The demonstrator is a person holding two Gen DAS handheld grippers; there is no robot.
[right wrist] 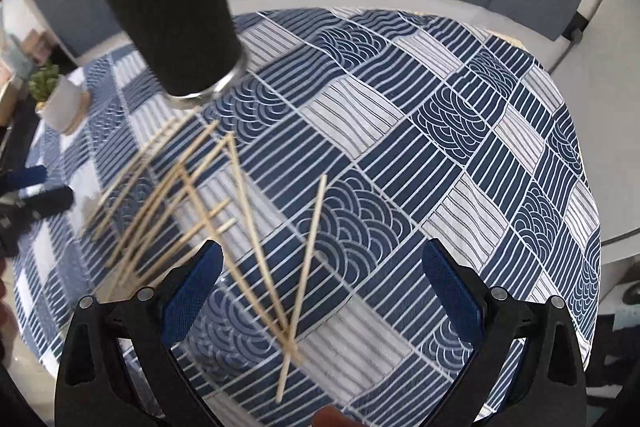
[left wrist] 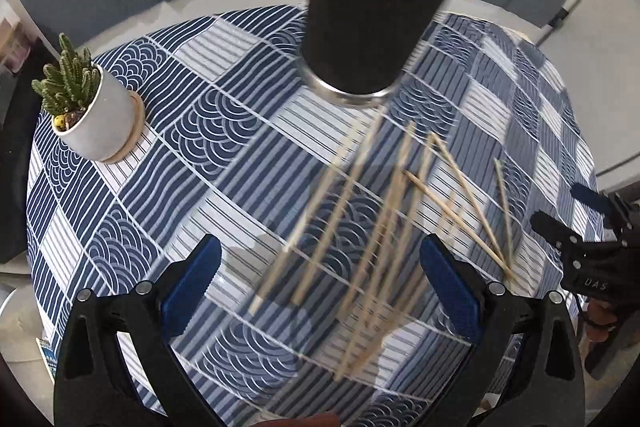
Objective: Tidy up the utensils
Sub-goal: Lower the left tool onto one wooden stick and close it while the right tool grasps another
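Observation:
Several wooden chopsticks (left wrist: 372, 239) lie scattered on the blue patterned tablecloth (left wrist: 180, 155); they also show in the right wrist view (right wrist: 192, 211). A tall black cup with a metal base (left wrist: 372, 11) stands upright behind them, also in the right wrist view (right wrist: 180, 27). My left gripper (left wrist: 320, 287) is open and empty above the chopsticks. My right gripper (right wrist: 320, 291) is open and empty, hovering over a few crossed chopsticks (right wrist: 296, 267). The right gripper shows at the right edge of the left wrist view (left wrist: 576, 219), and the left gripper shows at the left edge of the right wrist view (right wrist: 32, 187).
A small cactus in a white pot (left wrist: 92, 115) on a saucer stands at the table's far left, also in the right wrist view (right wrist: 60, 99). The round table's edge (right wrist: 592, 267) curves down on the right. A grey wall lies behind.

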